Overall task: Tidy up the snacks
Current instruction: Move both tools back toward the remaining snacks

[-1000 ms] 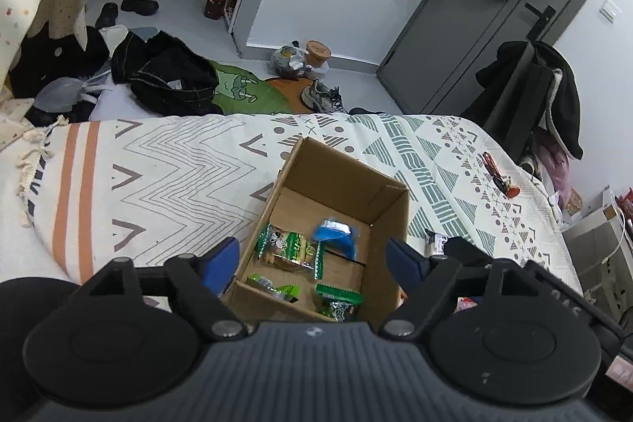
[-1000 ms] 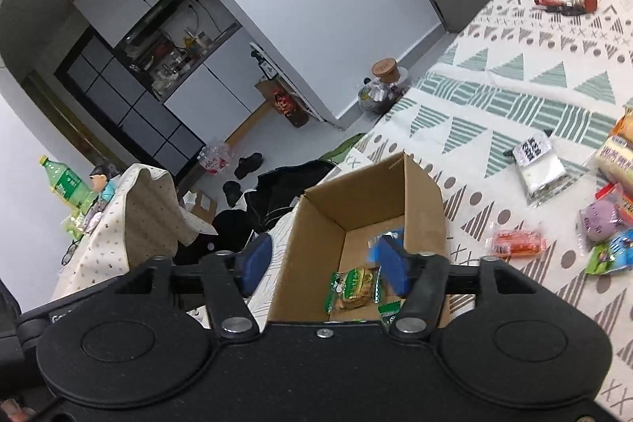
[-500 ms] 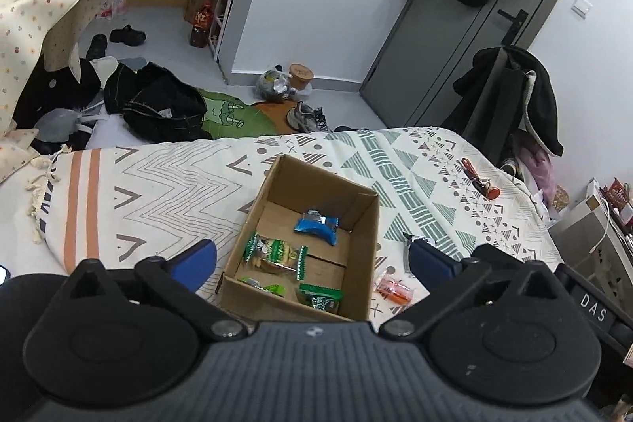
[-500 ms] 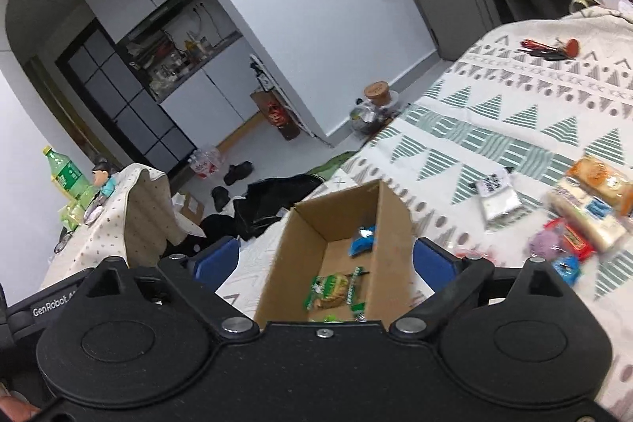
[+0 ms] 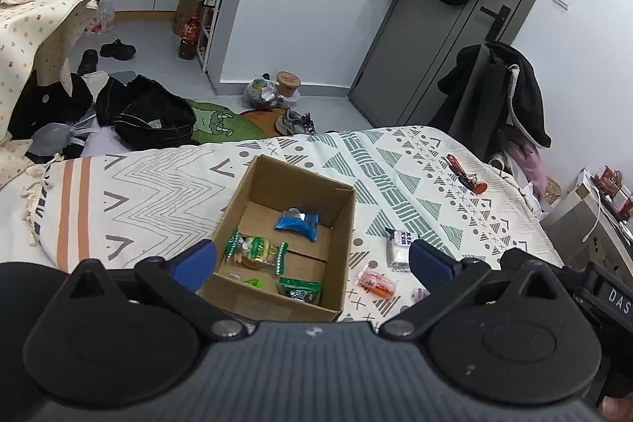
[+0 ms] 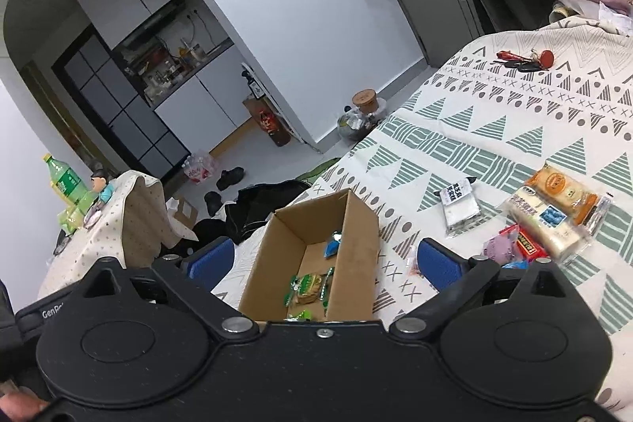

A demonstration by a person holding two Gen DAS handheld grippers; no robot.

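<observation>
Both the left tool [image 5: 312, 262] and right tool [image 6: 324, 260] are released; loose snacks [image 6: 554, 208] lie right of the box [image 6: 358, 224], nearer the right tool.

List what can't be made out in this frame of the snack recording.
- Cardboard box near end: right wrist view, cut off by the right tongs' body.
- Green packet: left wrist view, half hidden behind the box's front wall.
- Blue snack: right wrist view, mostly behind the tongs' arm.
- Silver packet print: too small.
</observation>
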